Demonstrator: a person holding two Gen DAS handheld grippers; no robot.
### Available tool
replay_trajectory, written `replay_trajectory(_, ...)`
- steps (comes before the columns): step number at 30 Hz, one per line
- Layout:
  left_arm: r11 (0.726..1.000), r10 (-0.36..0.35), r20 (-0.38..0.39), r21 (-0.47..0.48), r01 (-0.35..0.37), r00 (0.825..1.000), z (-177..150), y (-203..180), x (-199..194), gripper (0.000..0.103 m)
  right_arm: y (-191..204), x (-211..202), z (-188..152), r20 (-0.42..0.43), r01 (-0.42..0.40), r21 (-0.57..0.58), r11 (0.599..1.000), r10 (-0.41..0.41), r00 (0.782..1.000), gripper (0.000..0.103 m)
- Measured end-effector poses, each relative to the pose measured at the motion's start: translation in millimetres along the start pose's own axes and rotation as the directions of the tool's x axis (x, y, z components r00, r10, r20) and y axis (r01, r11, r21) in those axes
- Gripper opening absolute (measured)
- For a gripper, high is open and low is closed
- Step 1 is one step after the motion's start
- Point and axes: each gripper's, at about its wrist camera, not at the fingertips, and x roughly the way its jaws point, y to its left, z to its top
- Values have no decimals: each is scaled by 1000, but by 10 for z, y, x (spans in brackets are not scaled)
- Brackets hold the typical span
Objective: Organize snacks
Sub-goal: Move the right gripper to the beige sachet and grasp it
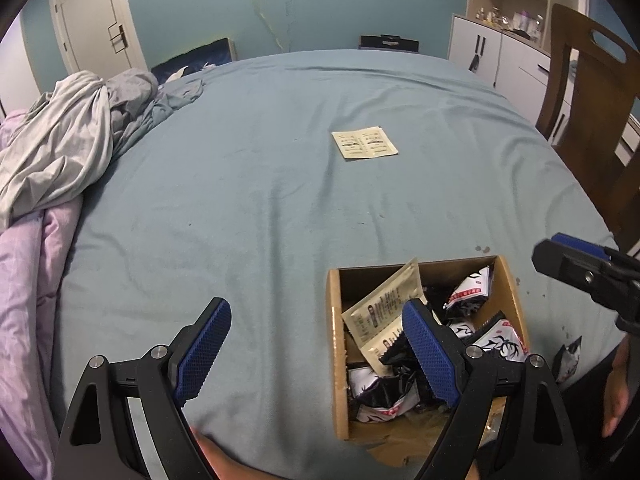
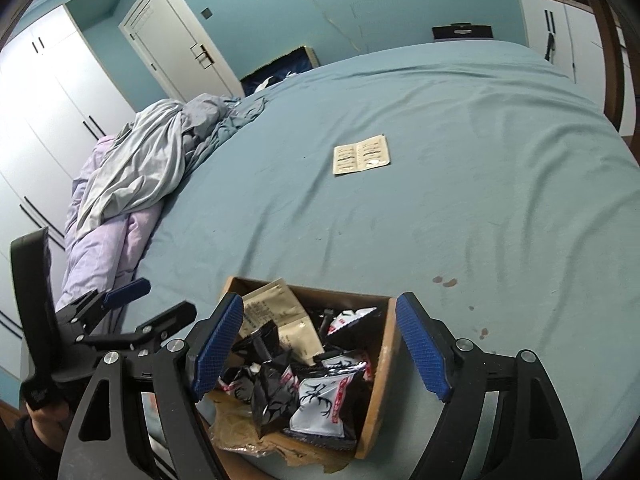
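- Left tongs (image 1: 316, 354): wide open, nothing between the pads, holding nothing. Left pad over bare bed sheet, right pad (image 1: 426, 354) over the left part of the cardboard box (image 1: 335, 352); contact with the packets under it can't be told.
- Right tongs (image 2: 320, 354): spread wide, empty, above the box (image 2: 384, 384). Nothing pinched; left pad (image 2: 218, 346) by the box's left side, right pad just outside its right wall. Touching or not can't be told.
- Box sits on the bed (image 1: 256, 216) at the near edge, right of middle; torn flap hangs toward the near edge.
- Inside the box: heap of black-and-white snack packets (image 2: 320, 404) with an antler print, plus a beige sachet (image 1: 382, 308) leaning on the far-left inner corner.
- One more black-and-white packet (image 1: 568, 360) lies on the sheet just right of the box, outside it, near the near edge.
- Flat beige sachet (image 1: 365, 143) alone mid-bed, well apart from the box, toward the far edge.
- Rumpled grey clothes (image 1: 68, 148) and a purple quilt (image 1: 24, 280) piled along the bed's left edge.
- Wooden chair (image 1: 592, 120) at the bed's right edge.
- Small dark stains on the sheet just beyond the box's far-right corner.
- Nothing lies between the tongs and the loose sachet.
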Motion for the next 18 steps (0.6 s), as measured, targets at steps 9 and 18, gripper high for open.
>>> replay_trajectory(9, 1000, -12, 14, 21, 12, 1000, 107, -54, 28, 89, -16, 77, 82, -22, 47, 20, 999, -47, 999, 78)
replay_trajectory(18, 999, -34, -59, -36, 32, 998, 148, 152, 165, 89, -121, 159, 803, -89, 72, 45, 996, -68, 994, 78)
